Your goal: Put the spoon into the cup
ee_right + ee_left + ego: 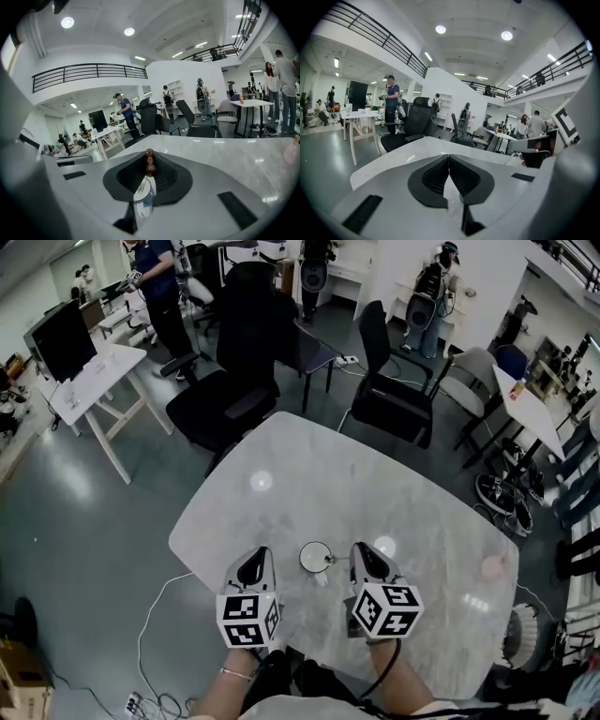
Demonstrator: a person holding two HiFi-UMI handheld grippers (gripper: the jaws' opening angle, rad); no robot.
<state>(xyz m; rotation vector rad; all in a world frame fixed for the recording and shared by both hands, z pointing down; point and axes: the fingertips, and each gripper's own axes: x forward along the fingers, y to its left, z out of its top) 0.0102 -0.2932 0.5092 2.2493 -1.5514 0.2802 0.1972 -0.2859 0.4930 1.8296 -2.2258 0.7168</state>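
Marble table (375, 474), chairs (398, 399) beyond, right claw (360, 553) clamping spoon (144, 188) beside cup (316, 557), left claw (449, 160) closed

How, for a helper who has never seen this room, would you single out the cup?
Start at the big pale marbled table with rounded corners. Near its close edge the left gripper and right gripper point forward; the cup stands between their tips. It is small, round and white, unlike the pinkish thing by the table's right edge.

the cup (316, 557) stands between left gripper (260, 553) and right gripper (359, 550); open table (375, 465) beyond; pink object (492, 567) near its right edge
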